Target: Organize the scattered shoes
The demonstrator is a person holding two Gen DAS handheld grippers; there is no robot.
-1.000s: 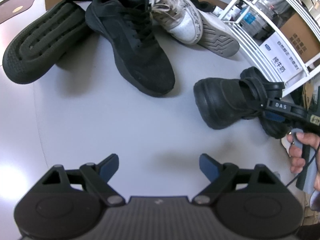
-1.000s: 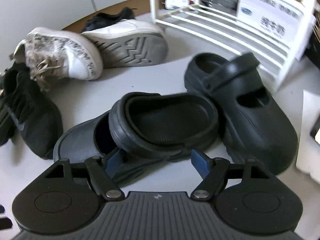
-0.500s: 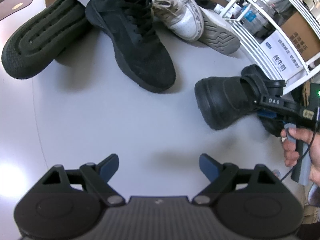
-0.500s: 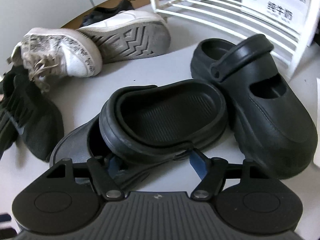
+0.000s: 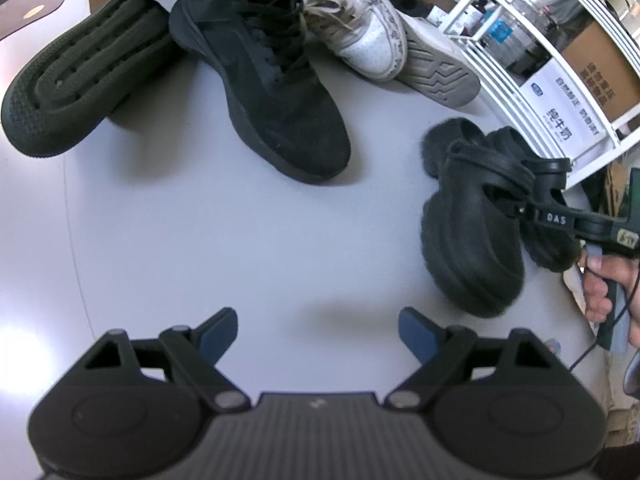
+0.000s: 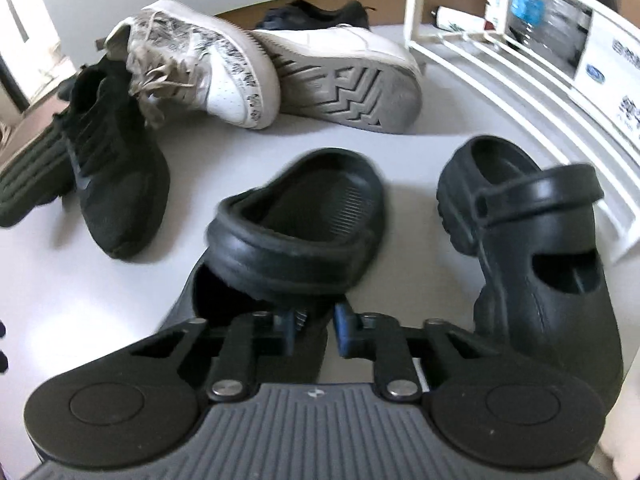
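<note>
1. While the left gripper (image 5: 316,330) hangs spread wide over bare grey surface (image 5: 200,240), black sneaker (image 5: 260,92), white sneakers (image 5: 360,36) and white rack (image 6: 520,80) crowd beyond.
2. Second clog (image 6: 532,264) sits just right.
3. Right gripper (image 6: 316,322) fingers just closed, clenched on the black clog (image 6: 296,232) heel rim, clog tilted.

The left gripper (image 5: 318,330) points steeply down, its jaws spread wide with nothing between them; the right gripper (image 6: 316,330) also tilts downward, its jaws having just closed to a narrow gap, pinched on the rim of a black clog (image 6: 296,236); a hand (image 5: 608,284) grasps its handle.
</note>
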